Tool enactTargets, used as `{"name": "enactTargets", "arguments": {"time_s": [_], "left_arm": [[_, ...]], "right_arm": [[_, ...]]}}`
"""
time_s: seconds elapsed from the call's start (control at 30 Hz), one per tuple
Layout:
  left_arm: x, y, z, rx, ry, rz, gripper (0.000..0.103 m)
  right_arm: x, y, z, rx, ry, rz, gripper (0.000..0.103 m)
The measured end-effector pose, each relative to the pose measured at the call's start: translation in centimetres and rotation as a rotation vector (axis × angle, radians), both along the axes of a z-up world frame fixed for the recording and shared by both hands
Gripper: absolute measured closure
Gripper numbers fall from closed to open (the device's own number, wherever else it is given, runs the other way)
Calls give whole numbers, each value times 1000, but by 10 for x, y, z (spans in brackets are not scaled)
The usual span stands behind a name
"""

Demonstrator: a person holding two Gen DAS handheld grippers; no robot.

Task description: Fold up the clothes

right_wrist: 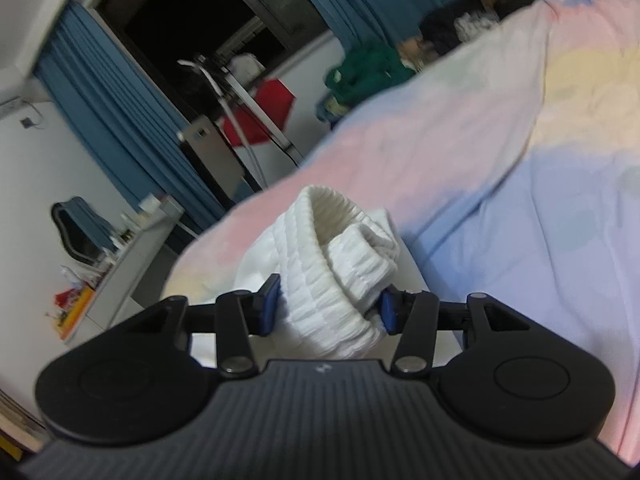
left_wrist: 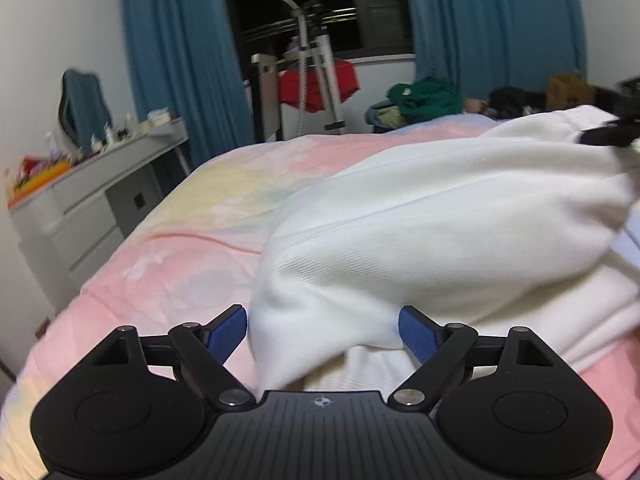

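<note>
A white knit garment (left_wrist: 440, 220) lies bunched on a pastel pink, yellow and blue quilt (left_wrist: 180, 240). My left gripper (left_wrist: 322, 314) stands open at its near end. A fold of the cloth lies between the blue pads; the left pad (left_wrist: 230, 330) is clear of it. In the right wrist view, my right gripper (right_wrist: 332, 292) is shut on the garment's ribbed elastic waistband (right_wrist: 328, 240), with a blue pad against each side. A black part of that gripper (left_wrist: 612, 134) shows at the garment's far right end, which is lifted off the quilt (right_wrist: 520, 160).
A grey desk with drawers (left_wrist: 100, 184), cluttered on top, stands left of the bed beside a chair (left_wrist: 80, 108). Beyond the bed's far edge are blue curtains (left_wrist: 180, 60), a rack with a red cloth (left_wrist: 316, 80), and a pile of clothes (left_wrist: 428, 98).
</note>
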State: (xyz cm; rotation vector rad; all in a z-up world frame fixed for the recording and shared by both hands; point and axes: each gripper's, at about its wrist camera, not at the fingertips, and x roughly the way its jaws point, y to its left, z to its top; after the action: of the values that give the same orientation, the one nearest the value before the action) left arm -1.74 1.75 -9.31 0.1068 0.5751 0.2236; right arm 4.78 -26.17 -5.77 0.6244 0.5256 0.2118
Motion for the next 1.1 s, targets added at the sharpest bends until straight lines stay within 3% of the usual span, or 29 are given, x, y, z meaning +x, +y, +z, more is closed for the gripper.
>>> {"name": "enactTargets", "arguments": {"time_s": [0.17,0.3,0.43,0.47,0.53,0.63,0.8,0.9,1.1], "left_arm": [[-3,29,8,-180,-14,80,16],[-5,47,11,-280,-2,106,16],[-10,52,14,-306,1,117,16],[-11,52,15,-308,3,120,16],[-12,52,15,-313,7,125,16],[-13,54,16,-330,14,130,16],[-14,56,16,-349,25,142,16],[-15,56,16,-351,26,149,16],[-14,59,16,-364,32,168,15]], "right_arm": [[6,-10,-20,4,126,-41,53],[7,-6,-16,-26,109,-19,50],[10,-5,-23,-53,148,-25,37],[12,-5,-25,-53,163,-31,26],[14,-5,-32,-48,193,-40,16],[20,-10,-48,21,243,-18,15],[30,-13,-68,126,313,9,0],[38,-8,-74,167,334,60,0],[40,2,-65,186,295,129,0]]}}
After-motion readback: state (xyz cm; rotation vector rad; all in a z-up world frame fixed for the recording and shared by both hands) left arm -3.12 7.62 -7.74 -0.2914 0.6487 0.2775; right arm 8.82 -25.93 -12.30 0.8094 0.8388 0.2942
